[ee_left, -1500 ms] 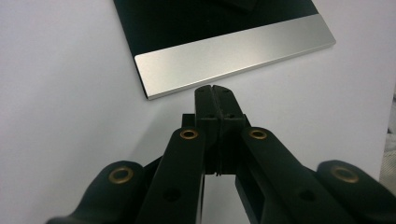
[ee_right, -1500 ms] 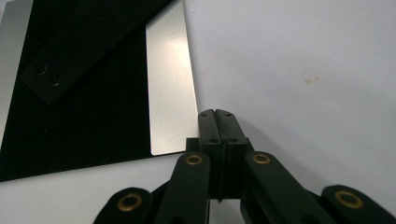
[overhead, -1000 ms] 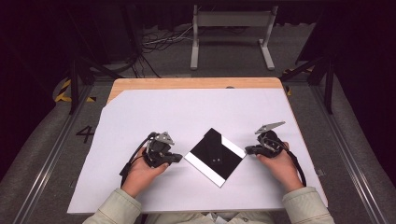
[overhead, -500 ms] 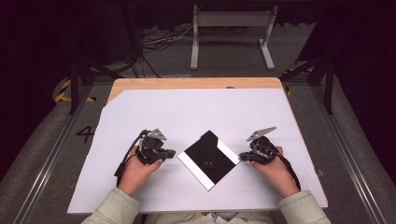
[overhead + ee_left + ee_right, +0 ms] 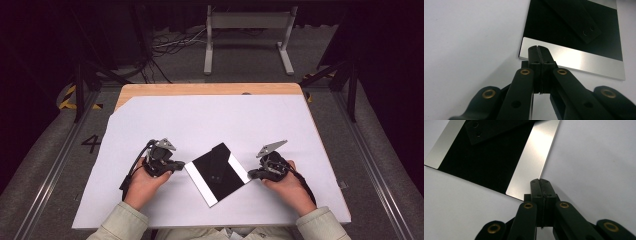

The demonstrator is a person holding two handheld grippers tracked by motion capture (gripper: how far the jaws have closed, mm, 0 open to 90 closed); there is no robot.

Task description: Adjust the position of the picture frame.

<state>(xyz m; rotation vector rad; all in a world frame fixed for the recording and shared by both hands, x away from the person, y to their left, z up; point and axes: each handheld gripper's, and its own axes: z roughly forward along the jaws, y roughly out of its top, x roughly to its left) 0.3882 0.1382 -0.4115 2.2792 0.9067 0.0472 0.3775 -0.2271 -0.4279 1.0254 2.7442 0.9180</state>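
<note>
plate (image 5: 218, 173): thin, stiff, slick, flat on counter (image 5: 210, 120) | hold: silver edges | left gripper (image 5: 539, 51), right gripper (image 5: 539, 183): pressed together, empty

I see my two grippers as matte black tools. The left gripper (image 5: 176, 165) carries a grey three-cornered plate on top and trails a black cable looping on its left side. The right gripper (image 5: 252, 173) has the same grey plate and a black cable running back over the wrist. Close up, each jaw linkage shows brass-ringed pivots and small dark screw holes. My sleeves (image 5: 122, 225) are pale beige.
</note>
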